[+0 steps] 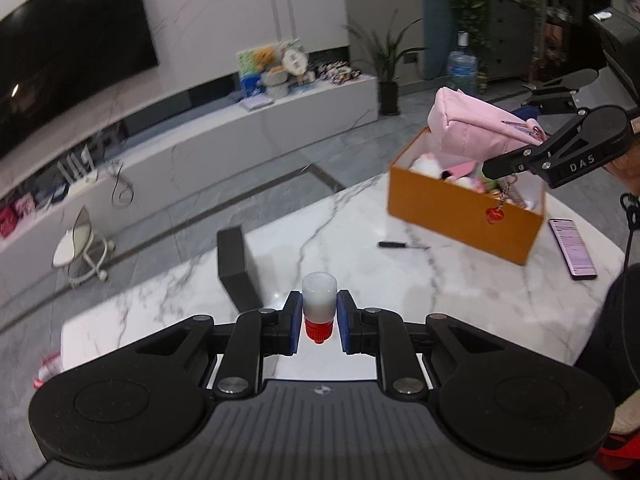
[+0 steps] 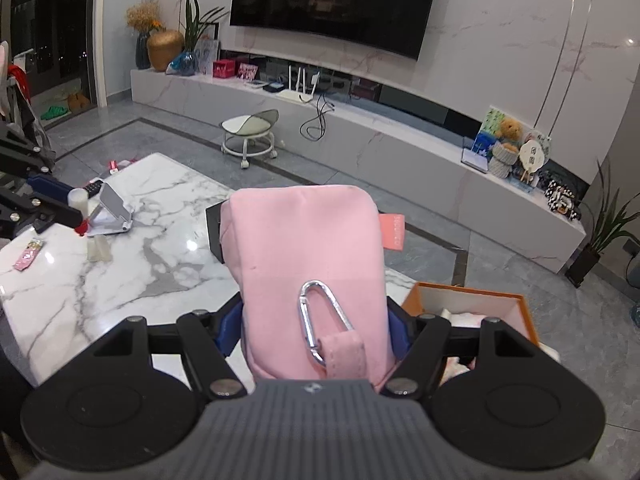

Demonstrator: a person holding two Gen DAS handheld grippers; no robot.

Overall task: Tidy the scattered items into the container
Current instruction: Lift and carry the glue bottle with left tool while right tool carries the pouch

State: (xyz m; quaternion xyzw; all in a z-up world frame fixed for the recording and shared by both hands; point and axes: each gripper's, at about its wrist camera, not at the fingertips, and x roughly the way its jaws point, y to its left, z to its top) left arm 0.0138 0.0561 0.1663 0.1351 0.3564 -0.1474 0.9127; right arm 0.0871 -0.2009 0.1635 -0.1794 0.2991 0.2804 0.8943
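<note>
My left gripper (image 1: 319, 322) is shut on a small white bottle with a red cap (image 1: 319, 304), held above the marble table (image 1: 360, 216). My right gripper (image 2: 316, 328) is shut on a pink pouch (image 2: 304, 256) with a silver carabiner (image 2: 320, 320). In the left wrist view the pouch (image 1: 472, 124) hangs over the orange box (image 1: 460, 208), which holds plush items. A red heart charm (image 1: 495, 215) dangles below the right gripper (image 1: 500, 166). The box shows low right in the right wrist view (image 2: 524, 316).
On the table lie a black pen (image 1: 402, 245), a phone (image 1: 572, 248), a black box (image 1: 236, 272), a phone stand (image 2: 112, 212), a clear cap (image 2: 98, 249) and a pink strip (image 2: 28, 255). A white stool (image 2: 250, 136) stands on the floor.
</note>
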